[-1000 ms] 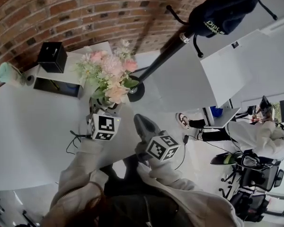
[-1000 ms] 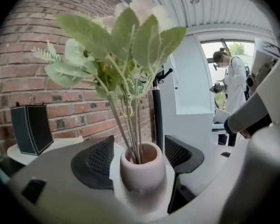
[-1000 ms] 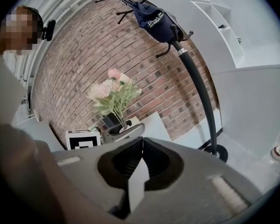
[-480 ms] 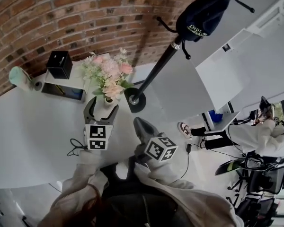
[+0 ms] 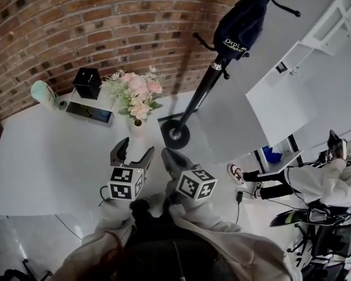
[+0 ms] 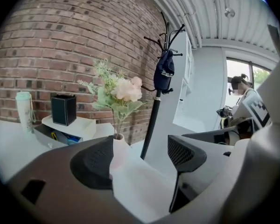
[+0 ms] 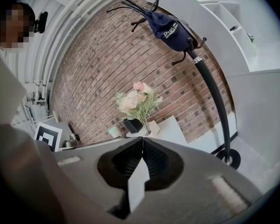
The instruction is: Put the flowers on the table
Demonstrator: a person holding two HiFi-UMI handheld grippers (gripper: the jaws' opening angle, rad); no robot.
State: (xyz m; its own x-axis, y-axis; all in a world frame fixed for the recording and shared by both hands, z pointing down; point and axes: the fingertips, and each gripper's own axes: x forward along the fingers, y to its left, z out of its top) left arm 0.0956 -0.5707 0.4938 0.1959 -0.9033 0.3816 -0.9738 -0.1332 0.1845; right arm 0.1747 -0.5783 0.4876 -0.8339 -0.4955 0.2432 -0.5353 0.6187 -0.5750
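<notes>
Mint tumbler (image 5: 44,92), black box (image 5: 87,82) at left. Pink flowers (image 5: 134,91) in white vase (image 5: 137,126), upright on tabletop (image 5: 41,163). Left claw (image 5: 134,151) released, empty, near vase. Right claw (image 5: 168,157) clenched, empty. Navy cap (image 5: 241,23) on coat stand (image 5: 202,92): lettering "Dipl…", rest unreadable.

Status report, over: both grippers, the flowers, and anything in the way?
Left gripper open, empty, short of the vase. Right gripper shut, empty. Flowers upright in vase on the table. Path clear.

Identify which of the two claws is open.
The left claw: its jaws stand wide apart, while the right claw has its jaws pressed together.
</notes>
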